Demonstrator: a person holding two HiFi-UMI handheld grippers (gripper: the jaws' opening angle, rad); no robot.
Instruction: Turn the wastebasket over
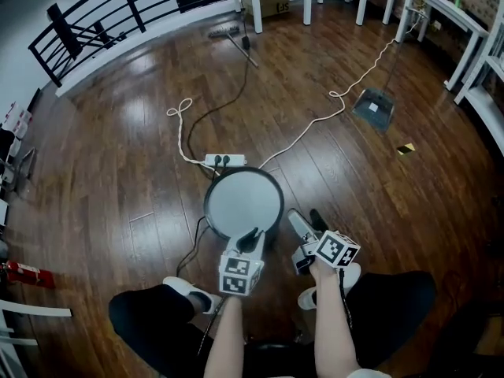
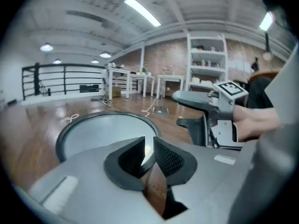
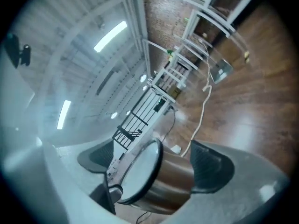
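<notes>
Dark wood floor (image 1: 118,172) fills the head view, with a black railing (image 1: 110,10) at the far left and white table legs (image 1: 309,2) along the top; a white cable (image 1: 315,120) snakes across the boards to a power strip (image 1: 224,161). Just on the near side of that strip stands the wastebasket (image 1: 244,199), a flat grey round face with a black rim turned upward, in front of the person's 2 shoes (image 1: 189,294); the right gripper view shows its body as bronze-coloured metal (image 3: 175,181).

At the basket's near rim sits the left gripper (image 1: 250,237); in the left gripper view its 2 pads (image 2: 170,160) are pressed nearly together (image 2: 148,155) on that rim, grey face above them and brown wall below; the rest of the grey face (image 2: 103,134) spreads beyond.

Beside the basket's right side is the right gripper (image 1: 307,220), clear of the basket; its jaws are spread wide (image 3: 154,160), the basket framed between them but touched by neither pad; the left gripper view shows it (image 2: 189,111) held in a hand (image 2: 254,120), jaws parted.
</notes>
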